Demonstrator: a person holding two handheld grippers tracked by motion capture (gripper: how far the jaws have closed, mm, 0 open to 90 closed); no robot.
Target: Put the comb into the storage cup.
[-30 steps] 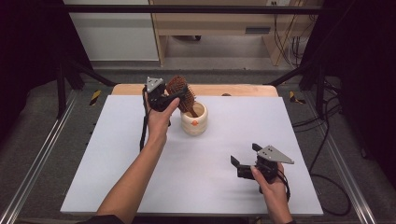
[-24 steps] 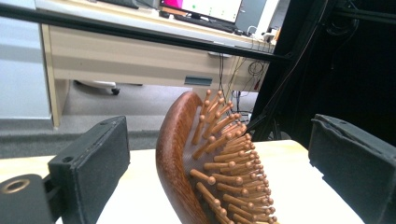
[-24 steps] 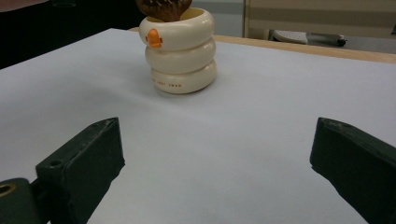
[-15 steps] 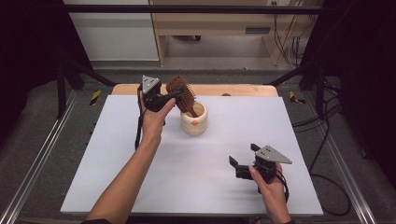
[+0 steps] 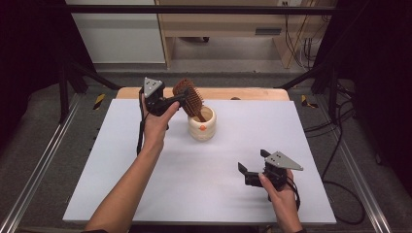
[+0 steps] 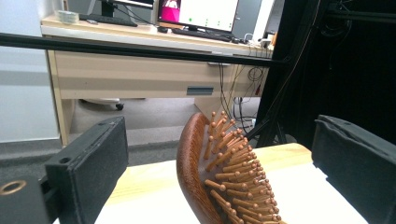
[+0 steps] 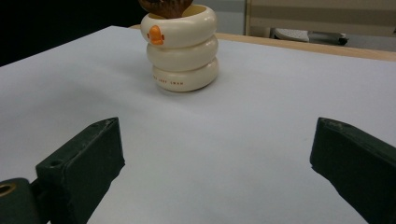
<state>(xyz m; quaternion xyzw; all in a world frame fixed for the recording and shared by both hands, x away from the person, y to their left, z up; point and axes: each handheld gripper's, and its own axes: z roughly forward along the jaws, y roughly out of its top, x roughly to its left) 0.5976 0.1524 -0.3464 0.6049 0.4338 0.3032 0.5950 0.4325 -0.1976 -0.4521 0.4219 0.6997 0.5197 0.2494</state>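
Note:
A brown wooden hairbrush (image 5: 190, 100) stands handle-down in a cream ringed cup (image 5: 202, 126) with an orange duck mark, at the back middle of the white table. My left gripper (image 5: 183, 97) is raised at the brush head and open. In the left gripper view the bristled brush head (image 6: 212, 179) sits between the two wide-apart jaws of the left gripper (image 6: 219, 144), touching neither. My right gripper (image 5: 244, 174) rests low at the front right, open and holding nothing. It faces the cup (image 7: 182, 51), with the right gripper (image 7: 215, 154) well short of it.
The white table top (image 5: 145, 184) has a wooden strip (image 5: 252, 93) along its far edge. Black frame bars and metal rails run along both sides. A desk with monitors (image 6: 196, 11) stands beyond the table.
The left hand has shifted slightly left and up beside the brush head. The right gripper has hardly moved.

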